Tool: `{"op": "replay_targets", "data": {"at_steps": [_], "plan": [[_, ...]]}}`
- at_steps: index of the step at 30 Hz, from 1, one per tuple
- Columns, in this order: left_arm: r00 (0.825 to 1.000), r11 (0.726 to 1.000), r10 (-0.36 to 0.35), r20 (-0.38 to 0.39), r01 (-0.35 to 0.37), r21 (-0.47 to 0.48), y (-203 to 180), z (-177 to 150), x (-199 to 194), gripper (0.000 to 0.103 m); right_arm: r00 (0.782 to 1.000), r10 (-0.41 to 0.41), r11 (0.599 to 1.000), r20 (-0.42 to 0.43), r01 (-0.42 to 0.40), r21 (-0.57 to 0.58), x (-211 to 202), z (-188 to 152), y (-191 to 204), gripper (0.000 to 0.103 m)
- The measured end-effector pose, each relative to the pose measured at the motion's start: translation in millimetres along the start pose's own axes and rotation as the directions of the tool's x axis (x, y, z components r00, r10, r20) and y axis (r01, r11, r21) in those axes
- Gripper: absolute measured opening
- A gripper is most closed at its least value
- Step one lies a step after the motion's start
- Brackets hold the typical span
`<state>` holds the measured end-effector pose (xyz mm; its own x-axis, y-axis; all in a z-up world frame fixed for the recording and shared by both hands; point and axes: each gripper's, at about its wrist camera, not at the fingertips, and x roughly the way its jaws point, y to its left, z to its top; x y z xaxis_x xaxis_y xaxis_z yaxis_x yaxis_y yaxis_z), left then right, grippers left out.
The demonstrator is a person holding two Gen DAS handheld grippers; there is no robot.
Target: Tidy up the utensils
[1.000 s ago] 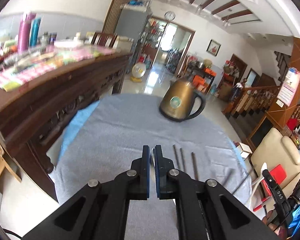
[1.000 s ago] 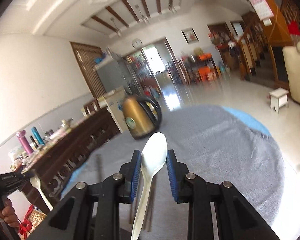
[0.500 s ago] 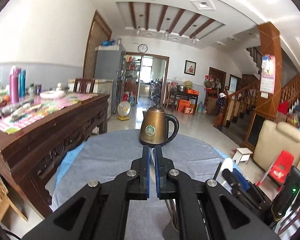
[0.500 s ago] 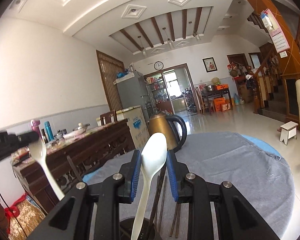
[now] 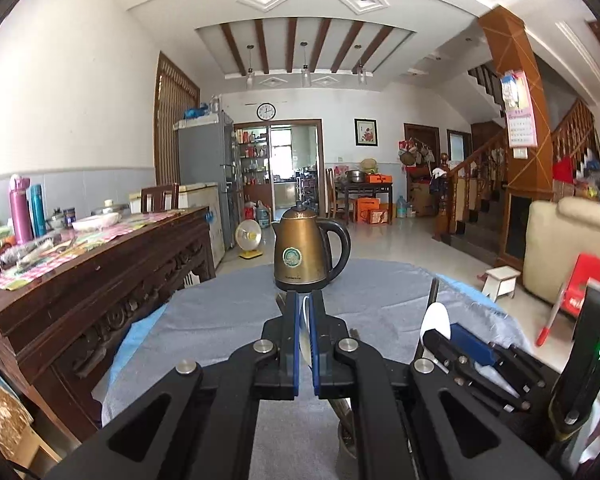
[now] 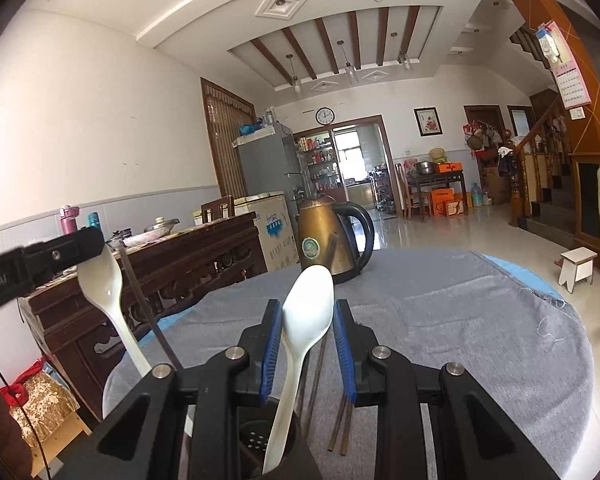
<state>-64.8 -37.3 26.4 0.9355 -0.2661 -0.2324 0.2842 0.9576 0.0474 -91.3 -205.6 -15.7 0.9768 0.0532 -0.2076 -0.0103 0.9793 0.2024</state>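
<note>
- Right hand-held gripper point(image 6: 307, 350) has its blue-padded jaws partly apart, a glossy white plastic spoon point(image 6: 306, 320) standing bowl-up between them; whether the pads press the spoon cannot be told.
- That spoon's handle runs down into a dark perforated utensil holder point(image 6: 256, 440) at 6 o'clock in the right wrist view.
- Left hand-held gripper point(image 5: 306, 334) is closed to a narrow slit on the thin edge of a second white spoon point(image 6: 102, 284), seen hanging bowl-up at 9 o'clock in the right wrist view, its handle slanting down toward the holder.
- Lettering on the left hand-held gripper's black body is cut off and reads only in part, ending in "ot.AI".
- Dark brown chopsticks point(image 6: 338, 428) lie on the grey cloth of the round counter point(image 6: 480, 320), just beside the holder; another dark stick point(image 6: 148, 312) leans up beside the second spoon.
- Bronze electric kettle point(image 5: 305, 252) with a black handle stands at the counter's far edge, 12 o'clock; its round green badge is too small to read.
- White chest freezer point(image 6: 274, 232) behind carries blue print, unreadable.
- Wall calendar point(image 6: 568, 70) hangs at 2 o'clock.
</note>
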Motion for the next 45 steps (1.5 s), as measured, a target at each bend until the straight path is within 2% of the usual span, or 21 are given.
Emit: {"op": "replay_targets", "data": {"at_steps": [12, 17, 18, 20, 21, 22, 23, 29, 40, 45], "plan": [[0.998, 0.997, -0.015, -0.065, 0.019, 0.070, -16, -22, 2, 0.004, 0.999, 0.023, 1.000, -0.031, -0.023, -0.006, -3, -2, -8, 0.029], [0.995, 0.998, -0.018, -0.098, 0.024, 0.055, -14, -25, 4, 0.006, 0.997, 0.046, 0.999, -0.061, -0.045, 0.020, -4, -6, -14, 0.031], [0.995, 0.998, -0.016, -0.095, 0.021, 0.053, -13, -24, 2, 0.008, 0.997, 0.049, 0.999, -0.067, -0.047, 0.024, -5, -5, -14, 0.031], [0.997, 0.999, -0.008, -0.083, 0.012, 0.048, -11, -22, 1, 0.028, 0.996, 0.055, 0.998, -0.070, -0.053, 0.028, -5, -5, -15, 0.033], [0.997, 0.999, -0.002, -0.072, 0.005, 0.042, -9, -21, -1, 0.033, 0.995, 0.065, 0.997, -0.071, -0.063, 0.036, -5, -5, -15, 0.036], [0.998, 0.999, 0.008, -0.054, -0.006, 0.034, -7, -20, -5, 0.039, 0.995, 0.070, 0.997, -0.072, -0.067, 0.042, -6, -4, -16, 0.049], [0.999, 0.999, 0.017, -0.041, -0.015, 0.029, -5, -19, -8, 0.039, 0.995, 0.070, 0.997, -0.066, -0.067, 0.046, -8, -4, -16, 0.057], [0.998, 0.998, 0.061, -0.005, -0.061, -0.008, 13, -11, -13, 0.042, 0.999, 0.026, 0.998, -0.024, -0.024, 0.060, -15, 0, -21, 0.057], [0.990, 0.984, 0.135, -0.047, -0.139, -0.110, 52, -15, -1, 0.043, 0.997, -0.037, 0.979, -0.063, 0.049, 0.198, -11, 2, -59, 0.052], [0.983, 0.978, 0.151, -0.102, -0.163, -0.129, 66, -24, 10, 0.044, 0.993, -0.041, 0.966, -0.108, 0.067, 0.251, -4, -2, -73, 0.048]]}}
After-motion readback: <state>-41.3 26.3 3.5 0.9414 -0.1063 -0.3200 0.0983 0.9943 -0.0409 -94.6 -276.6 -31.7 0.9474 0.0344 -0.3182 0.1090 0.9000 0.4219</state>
